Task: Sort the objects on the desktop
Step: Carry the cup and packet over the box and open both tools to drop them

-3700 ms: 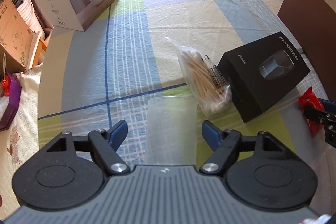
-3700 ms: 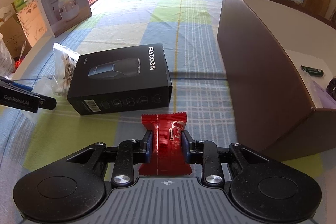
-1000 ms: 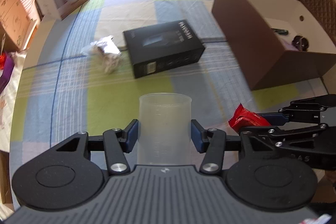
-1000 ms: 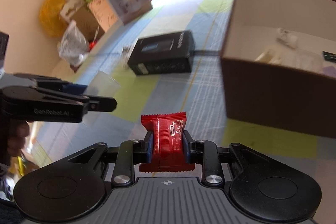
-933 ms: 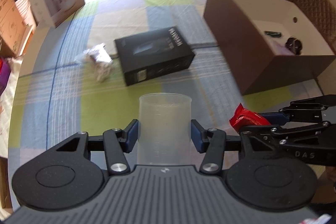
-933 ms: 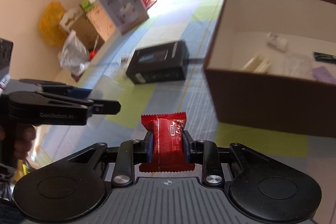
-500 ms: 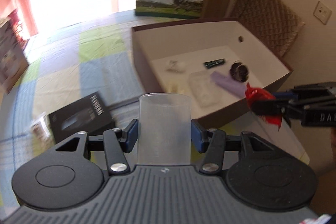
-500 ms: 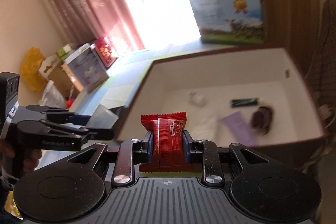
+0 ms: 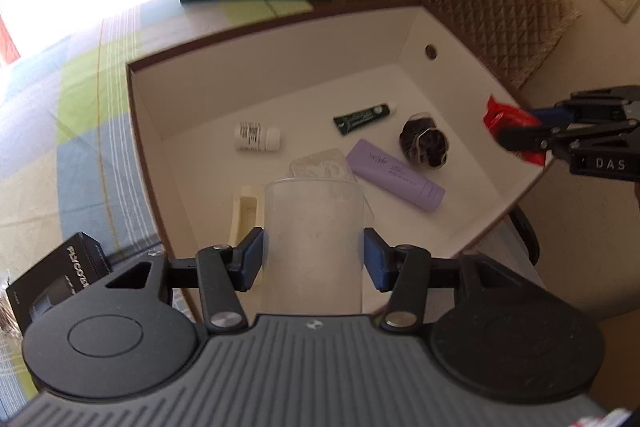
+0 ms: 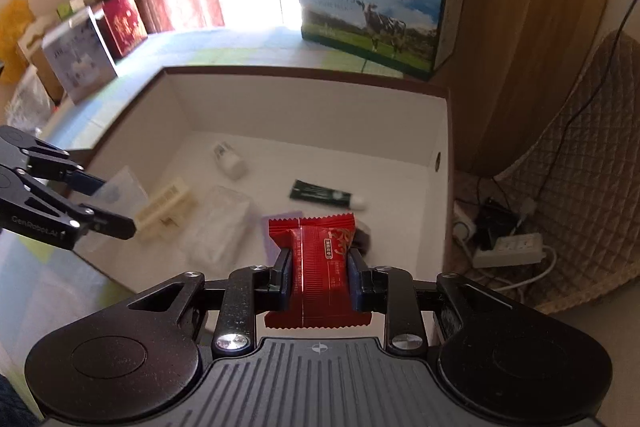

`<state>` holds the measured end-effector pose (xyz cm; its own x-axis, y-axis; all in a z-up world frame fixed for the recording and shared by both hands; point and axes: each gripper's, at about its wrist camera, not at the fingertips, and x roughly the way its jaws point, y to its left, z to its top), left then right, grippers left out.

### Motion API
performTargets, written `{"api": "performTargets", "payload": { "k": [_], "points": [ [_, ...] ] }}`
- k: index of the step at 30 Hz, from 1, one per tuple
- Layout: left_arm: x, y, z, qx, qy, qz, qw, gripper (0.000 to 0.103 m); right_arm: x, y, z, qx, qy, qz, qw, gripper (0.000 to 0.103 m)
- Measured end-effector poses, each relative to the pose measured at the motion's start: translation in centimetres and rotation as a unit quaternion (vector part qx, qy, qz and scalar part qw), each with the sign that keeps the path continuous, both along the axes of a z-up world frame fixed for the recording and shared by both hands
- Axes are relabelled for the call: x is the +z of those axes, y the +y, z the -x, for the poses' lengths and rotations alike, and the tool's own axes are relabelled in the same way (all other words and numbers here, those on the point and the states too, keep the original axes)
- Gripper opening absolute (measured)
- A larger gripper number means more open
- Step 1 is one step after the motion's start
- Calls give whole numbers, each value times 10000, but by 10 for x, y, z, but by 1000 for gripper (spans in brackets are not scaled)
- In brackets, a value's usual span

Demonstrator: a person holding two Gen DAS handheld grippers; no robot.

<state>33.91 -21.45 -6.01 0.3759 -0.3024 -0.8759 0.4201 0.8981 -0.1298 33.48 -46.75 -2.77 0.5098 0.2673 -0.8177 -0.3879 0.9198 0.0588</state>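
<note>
My left gripper (image 9: 313, 259) is shut on a clear plastic cup (image 9: 314, 239) and holds it upright above the near left part of the brown storage box (image 9: 144, 131). My right gripper (image 10: 319, 277) is shut on a red snack packet (image 10: 320, 267) and holds it above the box's near right side (image 10: 444, 187). The packet also shows in the left wrist view (image 9: 508, 123). The cup shows in the right wrist view (image 10: 120, 193) between the left gripper's fingers.
Inside the box lie a white bottle (image 9: 256, 137), a dark green tube (image 9: 362, 115), a purple tube (image 9: 396, 177), a dark bundle (image 9: 424, 143), a clear bag (image 10: 220, 223) and a cream piece (image 10: 166, 209). A black box (image 9: 60, 279) lies left. A milk carton (image 10: 376, 7) stands behind.
Both grippers have moved from the table over to the storage box and closer above it. The cup and the packet stay gripped.
</note>
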Motion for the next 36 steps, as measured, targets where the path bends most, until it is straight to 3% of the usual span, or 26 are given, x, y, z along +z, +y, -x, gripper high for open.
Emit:
{"api": "performTargets", "payload": {
  "k": [7,13,18,28,32,36],
  "points": [
    [-26,-14,-22,125,558,-228,9981,47,-22,5,-20,413,353,615,9966,25],
    [-42,-17,-28,270,752,-439,9958,47,-33,7,-24,556,514,812,9938,25],
    [-47,-19,-30,312,764,-552,9951,47,-37,7,-29,562,617,862,9928,25],
    [-41,-21,-27,329,631,-483,9963,62,-37,6,-29,558,541,857,9933,27],
    [-34,-20,-24,308,541,-394,9973,67,-33,8,-25,606,392,842,9938,60],
    [-26,-18,-18,311,454,-299,9980,71,-26,11,-19,667,295,773,9943,70]
  ]
}}
